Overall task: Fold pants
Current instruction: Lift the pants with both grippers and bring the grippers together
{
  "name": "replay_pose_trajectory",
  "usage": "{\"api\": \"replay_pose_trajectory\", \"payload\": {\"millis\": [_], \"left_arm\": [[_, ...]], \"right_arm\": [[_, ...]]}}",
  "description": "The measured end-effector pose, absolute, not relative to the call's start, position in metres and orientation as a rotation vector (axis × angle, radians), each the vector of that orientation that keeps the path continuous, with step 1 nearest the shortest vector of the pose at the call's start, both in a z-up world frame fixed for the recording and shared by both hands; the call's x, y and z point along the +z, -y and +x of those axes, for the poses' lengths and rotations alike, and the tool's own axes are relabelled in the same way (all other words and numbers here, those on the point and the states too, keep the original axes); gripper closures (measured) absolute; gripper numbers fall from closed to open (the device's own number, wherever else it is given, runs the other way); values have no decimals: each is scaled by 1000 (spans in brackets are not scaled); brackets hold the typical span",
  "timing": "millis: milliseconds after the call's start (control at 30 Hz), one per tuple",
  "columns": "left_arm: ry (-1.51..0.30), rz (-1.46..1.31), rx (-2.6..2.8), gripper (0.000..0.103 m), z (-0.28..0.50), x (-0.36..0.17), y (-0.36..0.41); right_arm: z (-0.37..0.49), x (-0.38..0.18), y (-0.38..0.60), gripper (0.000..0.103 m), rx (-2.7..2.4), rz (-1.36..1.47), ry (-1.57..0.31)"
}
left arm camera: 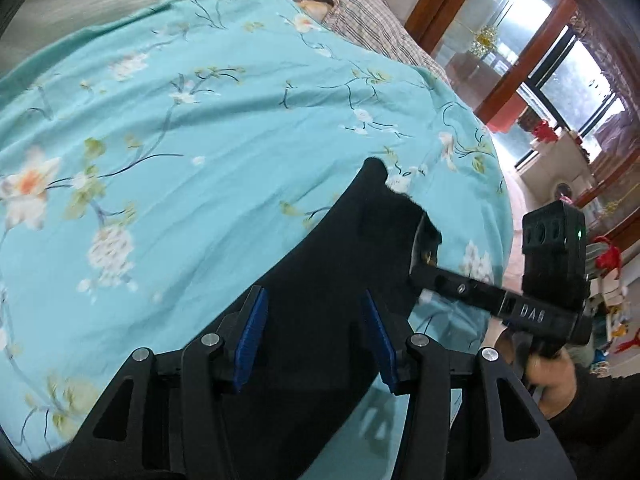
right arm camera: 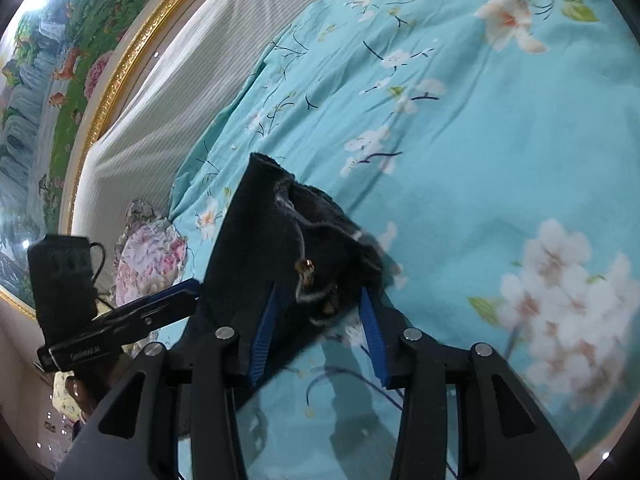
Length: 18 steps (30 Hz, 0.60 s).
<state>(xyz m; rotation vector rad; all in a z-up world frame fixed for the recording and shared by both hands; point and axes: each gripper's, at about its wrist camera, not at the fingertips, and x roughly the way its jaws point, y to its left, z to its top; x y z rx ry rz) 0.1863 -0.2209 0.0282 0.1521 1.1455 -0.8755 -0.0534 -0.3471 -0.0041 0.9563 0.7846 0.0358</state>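
The black pants [left arm camera: 340, 248] lie in a long strip on a teal floral bedspread [left arm camera: 200, 120]. My left gripper [left arm camera: 316, 332] hovers over them, its blue pads apart and off the cloth. In the right wrist view the waist end of the pants [right arm camera: 248, 232], with a brass button [right arm camera: 306, 266] and fuzzy lining, lies between the spread blue pads of my right gripper [right arm camera: 318, 320]; neither pad presses on it. The right gripper [left arm camera: 426, 248] also shows in the left wrist view, at the pants' right edge. In the right wrist view the left gripper [right arm camera: 176, 296] shows at the left.
A plaid pillow [left arm camera: 368, 20] lies at the bed's far end, with a wooden glass-fronted cabinet [left arm camera: 500, 40] behind it. A gold-framed painting [right arm camera: 48, 80], a ribbed grey headboard [right arm camera: 180, 80] and a floral pillow [right arm camera: 152, 256] border the bed. A hand [left arm camera: 556, 380] holds the right gripper.
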Motion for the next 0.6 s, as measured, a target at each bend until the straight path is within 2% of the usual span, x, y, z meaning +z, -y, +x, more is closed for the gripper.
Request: {"api": "replay_pose_trajectory", "payload": {"millis": [33, 67, 133, 567, 600], "left_arm": [[-1157, 151, -892, 49, 190, 26, 227], [-1167, 155, -902, 48, 193, 24, 232], [-1185, 180, -908, 48, 199, 17, 245], [-1282, 236, -975, 47, 224, -21, 311], [-1280, 233, -982, 51, 226, -22, 314]], "right_arm": [[-51, -5, 347, 60, 37, 957, -779], [-49, -6, 346, 68, 43, 951, -776], [-49, -8, 350, 89, 43, 945, -773], [-65, -15, 365, 91, 87, 967, -734], [-65, -16, 366, 91, 88, 969, -734]]}}
